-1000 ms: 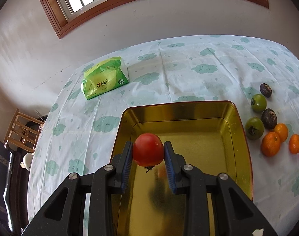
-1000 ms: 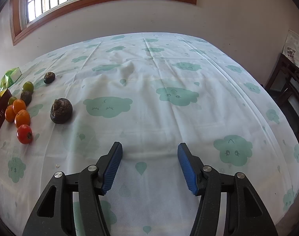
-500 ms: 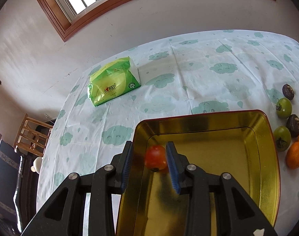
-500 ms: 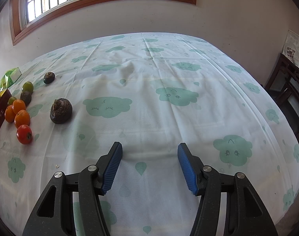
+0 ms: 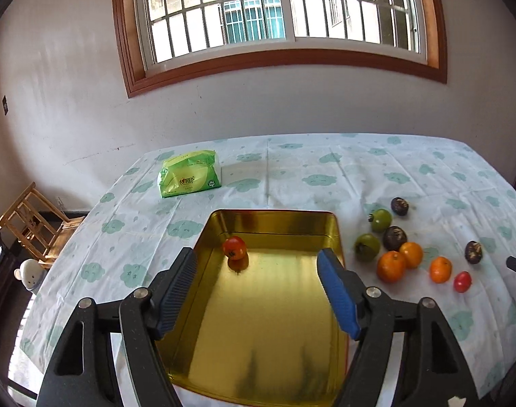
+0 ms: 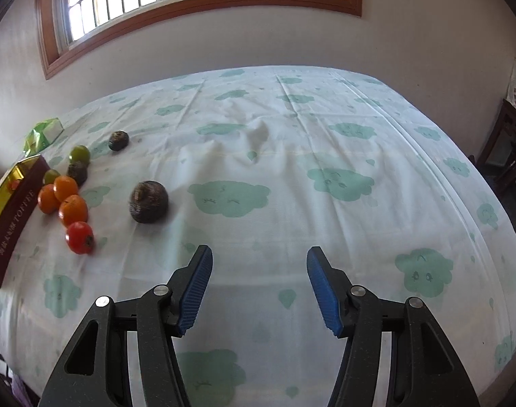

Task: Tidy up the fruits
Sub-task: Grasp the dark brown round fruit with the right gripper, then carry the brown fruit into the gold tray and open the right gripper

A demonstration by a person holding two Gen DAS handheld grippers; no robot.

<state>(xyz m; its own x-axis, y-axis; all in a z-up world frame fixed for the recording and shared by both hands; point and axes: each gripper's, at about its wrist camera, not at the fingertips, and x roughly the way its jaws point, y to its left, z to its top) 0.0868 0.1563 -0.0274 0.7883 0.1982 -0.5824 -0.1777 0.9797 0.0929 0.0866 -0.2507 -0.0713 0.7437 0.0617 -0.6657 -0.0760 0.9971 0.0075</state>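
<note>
A red tomato (image 5: pixel 234 247) lies alone in the far left corner of the gold tin tray (image 5: pixel 278 346). My left gripper (image 5: pixel 258 291) hangs above the tray's near half, its jaws opening, nothing between them. Right of the tray sit two green fruits (image 5: pixel 381 219), oranges (image 5: pixel 390 266), dark round fruits (image 5: pixel 395 237) and a small red tomato (image 5: pixel 462 282). In the right wrist view my right gripper (image 6: pixel 258 288) stands open over bare cloth, with a dark fruit (image 6: pixel 148 201) and a red tomato (image 6: pixel 80 237) ahead to its left.
A green tissue pack (image 5: pixel 190 178) lies at the table's far left. The tray's maroon side (image 6: pixel 10 224) shows at the left edge of the right wrist view. A wooden chair (image 5: pixel 34 225) stands off the table's left; a wall with a window rises behind.
The left gripper let go of the red tomato, which now rests in the tray, then opened wide while pulling back and up. The right gripper rose slightly and stays open.
</note>
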